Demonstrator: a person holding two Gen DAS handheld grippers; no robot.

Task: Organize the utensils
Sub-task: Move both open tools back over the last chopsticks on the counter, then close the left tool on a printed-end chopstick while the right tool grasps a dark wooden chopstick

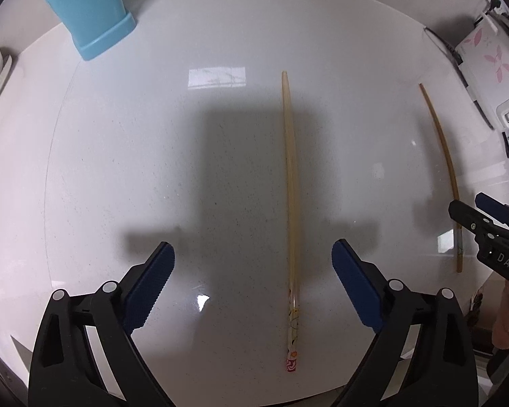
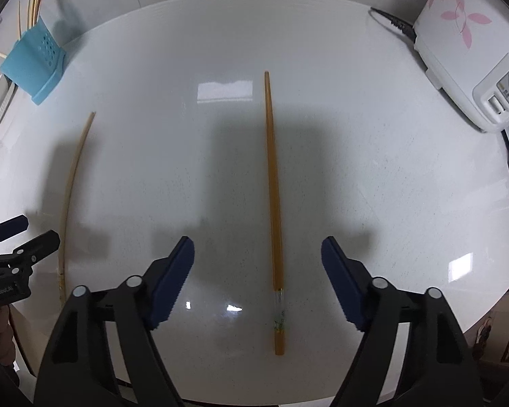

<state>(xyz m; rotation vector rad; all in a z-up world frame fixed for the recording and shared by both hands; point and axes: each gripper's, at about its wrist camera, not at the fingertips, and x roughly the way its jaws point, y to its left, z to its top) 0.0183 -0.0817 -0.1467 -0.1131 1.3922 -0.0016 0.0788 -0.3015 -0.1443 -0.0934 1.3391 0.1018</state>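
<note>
Left gripper (image 1: 252, 268) jaws apart above pale chopstick (image 1: 291, 203) lying flat on white table (image 1: 152, 135), right gripper (image 2: 258, 264) jaws apart over darker chopstick (image 2: 273, 203) — neither touched, blue utensil holder (image 2: 34, 64) at far left corner.

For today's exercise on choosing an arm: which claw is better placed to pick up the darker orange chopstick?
The right claw. The darker orange chopstick lies between its open fingers, untouched. The left claw straddles the paler chopstick instead.
</note>
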